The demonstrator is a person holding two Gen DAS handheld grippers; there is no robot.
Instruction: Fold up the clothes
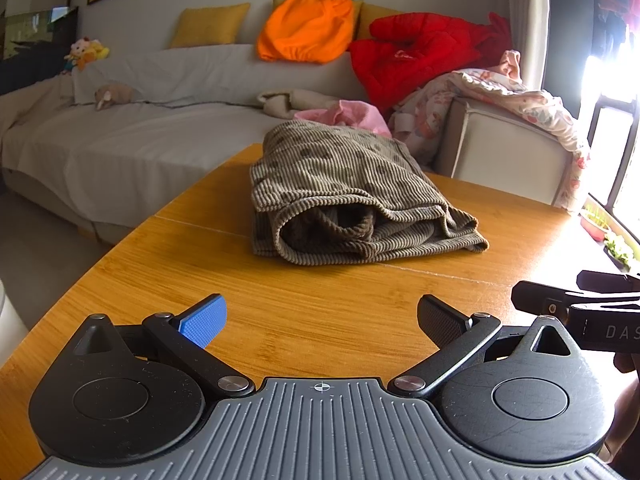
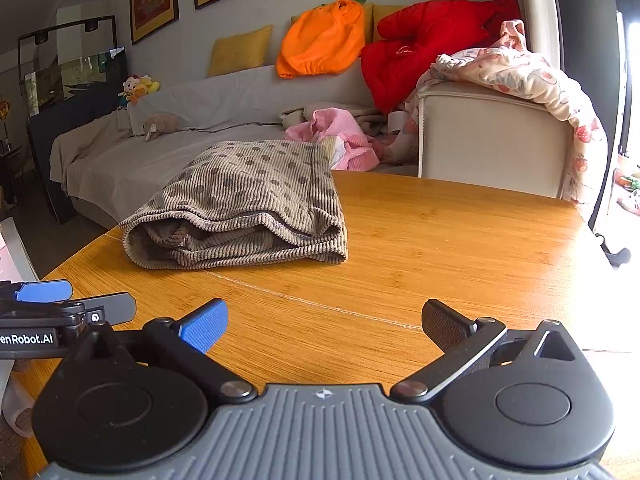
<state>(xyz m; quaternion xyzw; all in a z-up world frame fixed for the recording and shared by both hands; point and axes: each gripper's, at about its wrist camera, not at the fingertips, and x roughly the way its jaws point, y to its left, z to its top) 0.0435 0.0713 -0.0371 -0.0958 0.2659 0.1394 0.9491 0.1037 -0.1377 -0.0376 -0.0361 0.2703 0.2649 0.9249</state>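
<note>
A brown corduroy garment with dark dots (image 1: 340, 196) lies folded into a thick bundle on the wooden table (image 1: 320, 300), its rolled edge facing me. In the right wrist view the same garment (image 2: 244, 208) sits left of centre. My left gripper (image 1: 322, 322) hovers over the near part of the table, open, with nothing between its blue and black pads, well short of the garment. My right gripper (image 2: 324, 326) is likewise open and empty, set back from the cloth. Each gripper shows at the other's side: the right gripper (image 1: 576, 304), the left gripper (image 2: 68, 304).
Behind the table stands a grey-covered sofa (image 1: 140, 136) with yellow cushions, an orange pumpkin cushion (image 1: 304, 28), a red jacket (image 1: 416, 56), pink clothes (image 2: 340, 136) and a floral blanket (image 2: 520, 76) over its arm. A bright window is at the right.
</note>
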